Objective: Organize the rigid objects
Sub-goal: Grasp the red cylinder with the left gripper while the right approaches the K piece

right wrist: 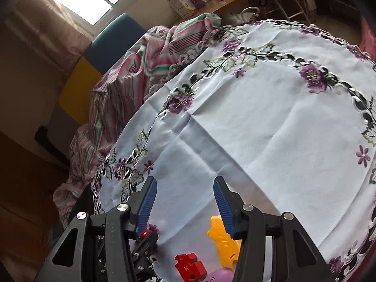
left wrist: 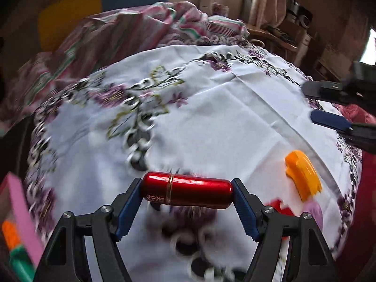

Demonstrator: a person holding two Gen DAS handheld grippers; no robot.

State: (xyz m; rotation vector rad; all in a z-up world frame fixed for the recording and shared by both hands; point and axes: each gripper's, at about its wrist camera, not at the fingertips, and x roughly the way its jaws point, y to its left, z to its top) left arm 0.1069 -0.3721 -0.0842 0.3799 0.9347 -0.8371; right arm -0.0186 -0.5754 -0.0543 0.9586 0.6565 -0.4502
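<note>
Left claw [left wrist: 186, 191] grips red canister [left wrist: 186, 190]; pink box [left wrist: 22, 213] holds orange-green item [left wrist: 16, 251].

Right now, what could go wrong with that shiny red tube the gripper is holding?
1. The left gripper pinches the red tube only by its two rounded ends, so it might slip out and drop onto the tablecloth.
2. If it falls it could roll into the orange piece or the red block nearby.
3. The pink box sits at the very edge of the view, so the tube could bump its wall.
</note>
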